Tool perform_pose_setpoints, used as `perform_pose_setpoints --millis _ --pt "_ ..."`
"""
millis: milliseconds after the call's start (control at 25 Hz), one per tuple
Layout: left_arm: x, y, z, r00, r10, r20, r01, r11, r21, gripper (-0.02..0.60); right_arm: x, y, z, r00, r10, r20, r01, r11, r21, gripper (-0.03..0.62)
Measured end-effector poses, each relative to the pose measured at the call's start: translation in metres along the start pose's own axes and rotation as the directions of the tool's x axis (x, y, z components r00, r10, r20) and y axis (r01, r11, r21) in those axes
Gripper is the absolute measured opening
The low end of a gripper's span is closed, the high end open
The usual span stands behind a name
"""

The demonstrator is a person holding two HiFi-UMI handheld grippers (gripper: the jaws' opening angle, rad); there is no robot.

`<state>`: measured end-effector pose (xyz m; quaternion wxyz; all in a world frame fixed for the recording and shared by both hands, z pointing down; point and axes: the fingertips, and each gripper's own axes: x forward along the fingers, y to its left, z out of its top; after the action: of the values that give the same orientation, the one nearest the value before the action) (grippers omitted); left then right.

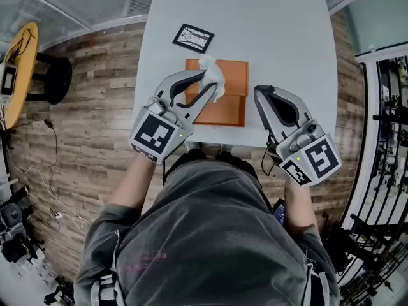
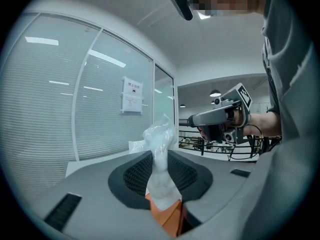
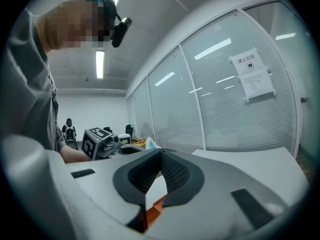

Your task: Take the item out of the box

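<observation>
1. While the left gripper (image 1: 209, 81) pinches the item (image 1: 210, 64), a lump in white crinkled plastic wrap, its jaws are clamped on the wrap. The item hangs over the far half of the orange box (image 1: 233, 110), clear of its floor.
2. The right gripper (image 1: 262, 89) is just right of the box, with its jaws pressed together at the tips and nothing between them.
3. Around the box:
   - The box sits on a white table (image 1: 287, 37), near the edge on the person's side.
   - A small black-framed card (image 1: 193, 37) lies just beyond the box's far left corner, apart from it.
   - Well left of the box, off the table, are a round yellow tabletop (image 1: 19, 69) and a black stool (image 1: 54, 78) on the wood floor (image 1: 95, 107).
   - Well right of the box is a dark rack (image 1: 389, 120).
4. The box is open. The part of its inside that shows is plain orange, and the left gripper covers the rest.
5. Writing:
   - The paper notice (image 2: 132, 96) on the glass wall has print too small to read.
   - The gripper cubes carry black-and-white square markers only.
   - The faint pink print on the grey shirt (image 1: 143, 257) is not legible.
</observation>
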<state>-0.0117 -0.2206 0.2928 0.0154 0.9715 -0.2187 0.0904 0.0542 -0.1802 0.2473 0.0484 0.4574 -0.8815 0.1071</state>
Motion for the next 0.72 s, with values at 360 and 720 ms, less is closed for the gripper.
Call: perform_pose_setpoints --millis 360,720 --pt "-0.004 0.008 0.009 0.999 0.022 0.038 -0.021 1.000 -0.018 0.110 0.008 -0.001 0.002 1.000 0.017 0.002 -0.017 1.000 -0.013 0.003" --pt "-0.006 0.009 0.016 0.998 0.040 0.043 -0.040 0.999 -0.012 0.110 0.009 -0.001 0.007 0.999 0.034 0.002 -0.034 0.999 -0.030 0.003"
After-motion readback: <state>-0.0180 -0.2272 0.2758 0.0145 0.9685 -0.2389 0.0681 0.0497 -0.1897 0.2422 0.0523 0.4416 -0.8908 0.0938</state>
